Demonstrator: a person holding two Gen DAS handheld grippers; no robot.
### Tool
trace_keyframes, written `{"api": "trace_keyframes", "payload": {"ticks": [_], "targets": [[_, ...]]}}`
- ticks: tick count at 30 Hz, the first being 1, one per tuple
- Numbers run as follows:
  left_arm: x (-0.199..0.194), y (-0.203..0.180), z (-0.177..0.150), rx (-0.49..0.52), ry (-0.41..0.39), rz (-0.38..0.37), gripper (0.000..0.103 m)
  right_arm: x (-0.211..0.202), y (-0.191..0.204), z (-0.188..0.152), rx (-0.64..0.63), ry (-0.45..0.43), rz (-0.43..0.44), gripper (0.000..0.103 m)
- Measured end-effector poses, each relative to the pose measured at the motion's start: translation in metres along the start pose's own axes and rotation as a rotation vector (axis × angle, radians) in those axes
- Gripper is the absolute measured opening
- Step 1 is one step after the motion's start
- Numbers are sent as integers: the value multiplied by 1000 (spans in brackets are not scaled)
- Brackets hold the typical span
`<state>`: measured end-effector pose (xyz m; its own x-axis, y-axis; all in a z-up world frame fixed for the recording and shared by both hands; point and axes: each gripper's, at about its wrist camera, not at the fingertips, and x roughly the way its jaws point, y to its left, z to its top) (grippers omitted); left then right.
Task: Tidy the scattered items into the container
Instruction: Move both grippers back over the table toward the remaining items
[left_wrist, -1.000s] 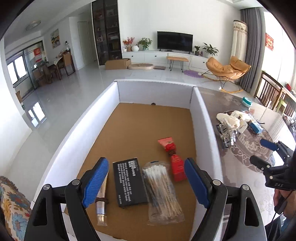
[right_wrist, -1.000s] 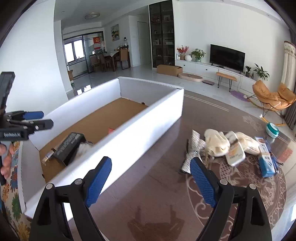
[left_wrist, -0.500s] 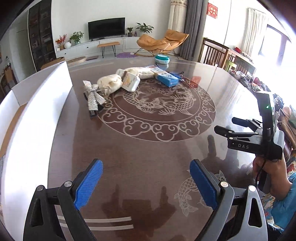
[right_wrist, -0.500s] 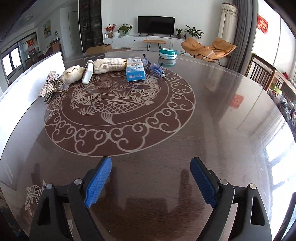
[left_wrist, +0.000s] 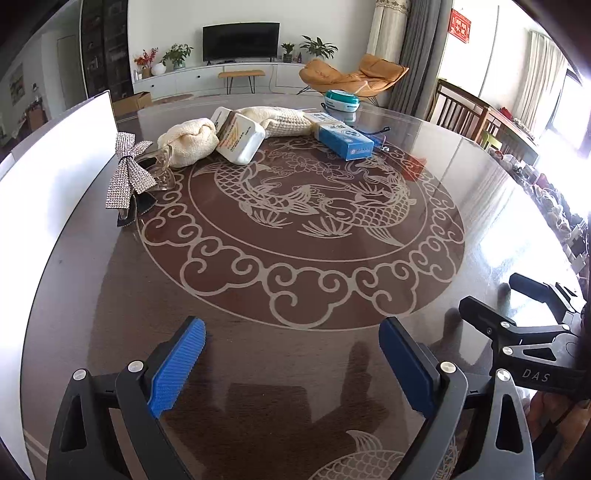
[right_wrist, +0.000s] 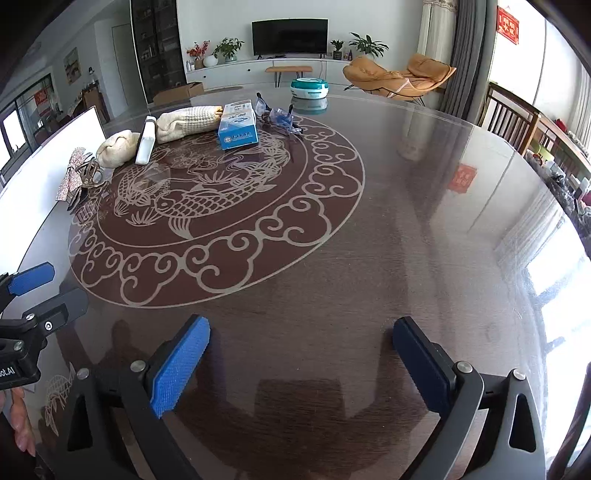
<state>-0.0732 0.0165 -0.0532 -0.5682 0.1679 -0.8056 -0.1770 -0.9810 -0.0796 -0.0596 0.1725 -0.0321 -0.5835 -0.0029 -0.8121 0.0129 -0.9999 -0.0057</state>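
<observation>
Dark round table (left_wrist: 295, 369): bow clip (left_wrist: 127, 171), towel (left_wrist: 188, 142), white bottle (left_wrist: 240, 138), blue box (left_wrist: 343, 140).

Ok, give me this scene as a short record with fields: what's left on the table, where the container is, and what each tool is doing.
surface: dark round table with a fish pattern
container: white box wall at the table's left edge
items on table: rhinestone bow, cream knit cloth, white bottle lying down, blue box, teal round case
left tool: open, nothing between its pads, over bare table
right tool: jaws opening, nothing between them, over bare table
</observation>
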Motion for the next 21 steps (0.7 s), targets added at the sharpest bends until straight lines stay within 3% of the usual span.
{"api": "trace_keyframes", "payload": {"ticks": [8,10,21], "targets": [[6,-12,-3,65,6,65,99,1,-1,0,6,0,4,103],[7,-12,-2,71,13,58,103,0,-1,0,6,0,5,103],[7,-12,-3,75,15,55,103,1,-1,0,6,1,5,103]]}}
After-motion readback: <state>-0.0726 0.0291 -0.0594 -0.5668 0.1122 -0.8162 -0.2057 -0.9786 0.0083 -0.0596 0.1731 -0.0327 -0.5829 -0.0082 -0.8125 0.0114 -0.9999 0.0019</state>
